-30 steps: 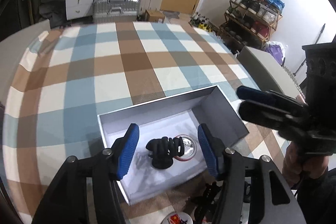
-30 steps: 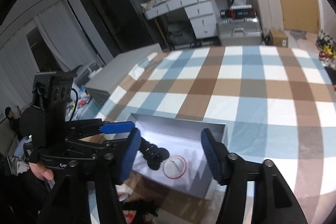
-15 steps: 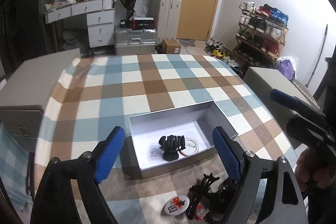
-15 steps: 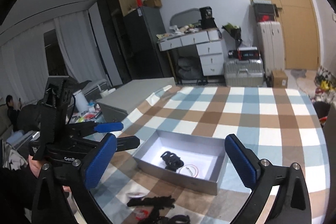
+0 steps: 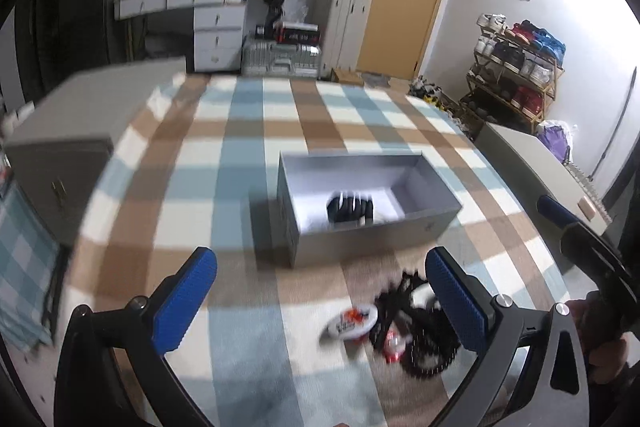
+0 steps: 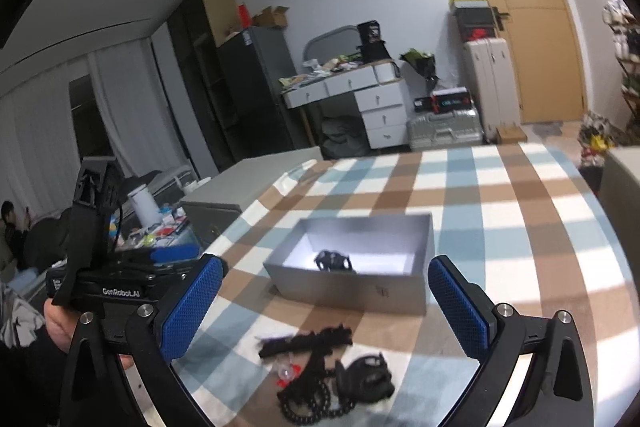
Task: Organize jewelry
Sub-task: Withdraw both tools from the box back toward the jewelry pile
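On a checked tablecloth (image 5: 248, 131), the left gripper (image 5: 320, 301) has just been spreading and hangs released, empty. Ahead sits a grey box (image 5: 360, 239) already holding a black bracelet (image 5: 350, 209). Nearer lies a tangled heap of black jewelry (image 6: 332, 375). The right gripper (image 6: 326, 305) is likewise released, empty. Grabbing the tangle may drag several pieces together.

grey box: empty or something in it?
Not empty. The lidless grey box holds a black beaded piece, seen inside from both wrist views. More jewelry lies outside.
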Motion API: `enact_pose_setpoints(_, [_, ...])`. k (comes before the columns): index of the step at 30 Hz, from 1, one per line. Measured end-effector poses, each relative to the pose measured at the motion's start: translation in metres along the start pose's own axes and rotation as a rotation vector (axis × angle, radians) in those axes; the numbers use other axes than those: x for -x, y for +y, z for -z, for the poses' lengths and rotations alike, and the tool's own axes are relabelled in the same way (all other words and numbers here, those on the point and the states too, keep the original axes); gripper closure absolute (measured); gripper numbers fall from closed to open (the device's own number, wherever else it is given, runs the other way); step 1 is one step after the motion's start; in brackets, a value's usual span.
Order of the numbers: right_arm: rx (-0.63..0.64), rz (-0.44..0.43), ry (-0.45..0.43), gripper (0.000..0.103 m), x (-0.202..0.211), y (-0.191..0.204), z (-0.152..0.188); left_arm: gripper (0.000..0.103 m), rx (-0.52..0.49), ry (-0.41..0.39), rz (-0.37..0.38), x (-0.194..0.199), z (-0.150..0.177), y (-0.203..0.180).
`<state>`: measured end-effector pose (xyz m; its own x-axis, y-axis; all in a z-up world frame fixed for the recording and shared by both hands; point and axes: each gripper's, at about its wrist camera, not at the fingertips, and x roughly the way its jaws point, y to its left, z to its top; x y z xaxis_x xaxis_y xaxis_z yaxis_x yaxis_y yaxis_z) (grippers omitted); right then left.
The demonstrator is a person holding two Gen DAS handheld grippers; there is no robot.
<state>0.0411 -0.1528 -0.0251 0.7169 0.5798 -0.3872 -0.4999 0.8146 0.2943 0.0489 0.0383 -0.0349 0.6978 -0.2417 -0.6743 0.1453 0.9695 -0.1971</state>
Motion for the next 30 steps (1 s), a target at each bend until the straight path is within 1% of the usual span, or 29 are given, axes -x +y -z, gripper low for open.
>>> enact_pose_setpoints(2, [-0.017,0.006,0.022,0.000,-0.002,-0.002,0.009,0.001,0.009,0.031,0.015,-0.007,0.010,0.002])
enact_pose_setpoints(6, [-0.038,0.007,0.059,0.000,-0.002,-0.005,0.023,0.001,0.034,0.113,0.080,-0.024,0.025,0.006])
enact_pose_setpoints(7, [-0.044,0.006,0.065,0.000,-0.002,-0.005,0.027,0.001,0.054,0.132,0.119,-0.031,0.026,0.009])
enact_pose_setpoints(9, [-0.049,0.006,0.078,0.000,-0.003,-0.007,0.033,0.001,0.091,0.153,0.172,-0.034,0.029,0.013])
enact_pose_setpoints(11, [-0.067,0.007,0.087,0.000,-0.003,-0.009,0.040,0.002,0.171,0.189,0.248,-0.043,0.030,0.022])
enact_pose_setpoints(13, [-0.086,0.005,0.100,0.000,-0.005,-0.012,0.043,0.003,0.228,0.231,0.297,-0.051,0.032,0.028])
enact_pose_setpoints(14, [-0.094,0.006,0.104,0.000,-0.005,-0.013,0.045,0.006,0.238,0.248,0.309,-0.054,0.033,0.029])
enact_pose_setpoints(15, [-0.100,0.007,0.107,0.000,-0.006,-0.014,0.047,0.008,0.240,0.252,0.316,-0.055,0.033,0.029])
enact_pose_setpoints(18, [-0.108,0.006,0.109,0.000,-0.006,-0.014,0.049,0.012,0.211,0.266,0.291,-0.056,0.030,0.025])
enact_pose_setpoints(19, [-0.109,0.006,0.109,0.000,-0.006,-0.013,0.050,0.018,0.191,0.275,0.271,-0.056,0.029,0.021])
enact_pose_setpoints(20, [-0.108,0.006,0.111,0.000,-0.006,-0.013,0.050,0.023,0.175,0.285,0.270,-0.056,0.029,0.018])
enact_pose_setpoints(21, [-0.103,0.004,0.112,0.000,-0.006,-0.011,0.050,0.024,0.137,0.290,0.247,-0.056,0.030,0.012])
enact_pose_setpoints(23, [-0.086,0.009,0.111,0.000,-0.006,-0.008,0.049,0.031,0.073,0.302,0.193,-0.055,0.033,0.005])
enact_pose_setpoints(24, [-0.069,0.015,0.109,0.000,-0.005,-0.005,0.049,0.032,0.039,0.307,0.166,-0.054,0.034,0.002])
enact_pose_setpoints(27, [-0.025,0.031,0.115,0.000,-0.005,0.003,0.050,0.037,0.039,0.319,0.184,-0.053,0.036,0.003])
enact_pose_setpoints(28, [-0.015,0.032,0.118,0.000,-0.006,0.004,0.050,0.042,0.042,0.323,0.200,-0.053,0.036,0.004])
enact_pose_setpoints(29, [-0.004,0.034,0.121,0.000,-0.006,0.006,0.051,0.050,0.043,0.332,0.223,-0.053,0.037,0.005])
enact_pose_setpoints(30, [0.003,0.032,0.125,0.000,-0.006,0.008,0.052,0.052,0.041,0.339,0.242,-0.053,0.037,0.006])
